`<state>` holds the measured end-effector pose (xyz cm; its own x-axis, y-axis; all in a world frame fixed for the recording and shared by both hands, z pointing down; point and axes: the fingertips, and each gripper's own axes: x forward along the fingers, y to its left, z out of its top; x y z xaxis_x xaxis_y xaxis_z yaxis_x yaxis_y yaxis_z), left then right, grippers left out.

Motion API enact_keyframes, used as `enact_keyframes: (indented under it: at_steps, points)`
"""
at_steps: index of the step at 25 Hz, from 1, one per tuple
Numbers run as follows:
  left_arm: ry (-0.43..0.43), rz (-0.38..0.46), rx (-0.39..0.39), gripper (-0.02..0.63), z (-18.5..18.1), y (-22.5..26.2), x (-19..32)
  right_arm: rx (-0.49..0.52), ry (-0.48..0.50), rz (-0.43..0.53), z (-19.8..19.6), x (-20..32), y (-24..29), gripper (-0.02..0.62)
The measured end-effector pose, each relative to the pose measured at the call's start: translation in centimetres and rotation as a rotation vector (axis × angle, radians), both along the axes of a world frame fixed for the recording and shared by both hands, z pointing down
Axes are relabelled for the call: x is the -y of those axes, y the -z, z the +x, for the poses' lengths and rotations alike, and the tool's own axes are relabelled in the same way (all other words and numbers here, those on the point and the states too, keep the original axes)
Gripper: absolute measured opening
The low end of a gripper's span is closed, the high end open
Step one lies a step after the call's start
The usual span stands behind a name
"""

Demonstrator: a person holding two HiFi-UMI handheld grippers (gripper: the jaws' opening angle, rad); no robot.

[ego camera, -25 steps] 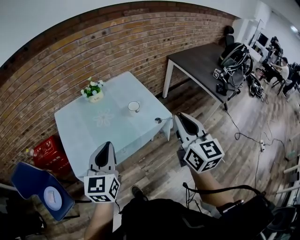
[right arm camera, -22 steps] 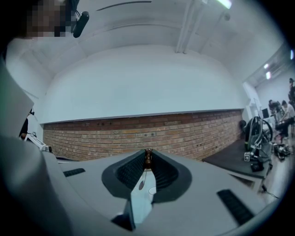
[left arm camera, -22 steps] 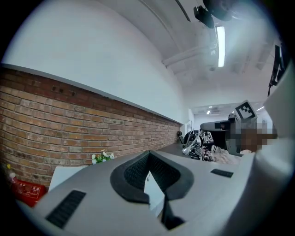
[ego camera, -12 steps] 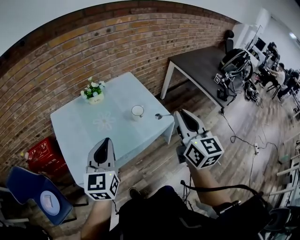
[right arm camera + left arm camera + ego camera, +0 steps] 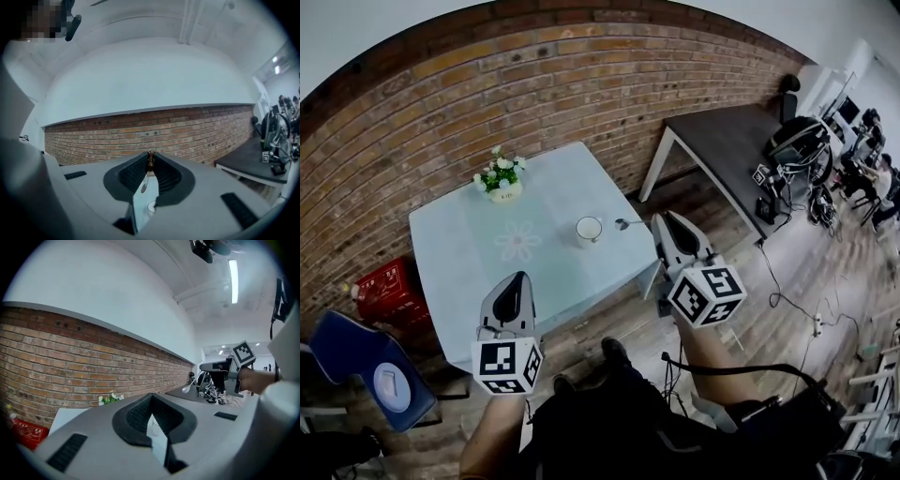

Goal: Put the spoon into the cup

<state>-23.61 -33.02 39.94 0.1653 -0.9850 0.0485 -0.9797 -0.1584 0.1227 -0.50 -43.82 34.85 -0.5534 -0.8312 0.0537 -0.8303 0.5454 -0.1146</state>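
Note:
A white cup [image 5: 589, 229] stands on the pale blue table [image 5: 487, 262], near its right edge; I also see the cup through the jaw gaps [image 5: 154, 420] [image 5: 152, 206]. My right gripper [image 5: 662, 221] is shut on a metal spoon [image 5: 628, 223]. The spoon sticks out to the left, its bowl just right of the cup and apart from it. In the right gripper view the spoon [image 5: 150, 161] sits pinched at the jaw tips. My left gripper [image 5: 518, 278] hovers at the table's near edge, jaws together and empty. The left gripper view shows the spoon [image 5: 187, 386] in the right gripper [image 5: 211, 367].
A small flower pot [image 5: 503, 180] stands at the table's far side against the brick wall [image 5: 581, 84]. A red crate [image 5: 389, 286] and a blue chair [image 5: 366, 370] are at the left. A dark desk [image 5: 727, 141] with gear stands at the right.
Both grippers have come closer to the table. The spoon's bowl has moved from off the table's corner to just beside the cup. The jaws kept their grip.

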Motion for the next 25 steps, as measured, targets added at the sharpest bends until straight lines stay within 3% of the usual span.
enact_keyframes:
  at_steps: [11,25]
  points:
    - [0.136,-0.054,0.023,0.009,1.0,-2.5,3.5,-0.022,0.152,-0.073,-1.1,8.8,-6.5,0.054]
    - [0.315,-0.136,0.040,0.009,2.0,-6.1,3.8,-0.067,0.340,-0.183,-4.2,14.3,-15.7,0.054]
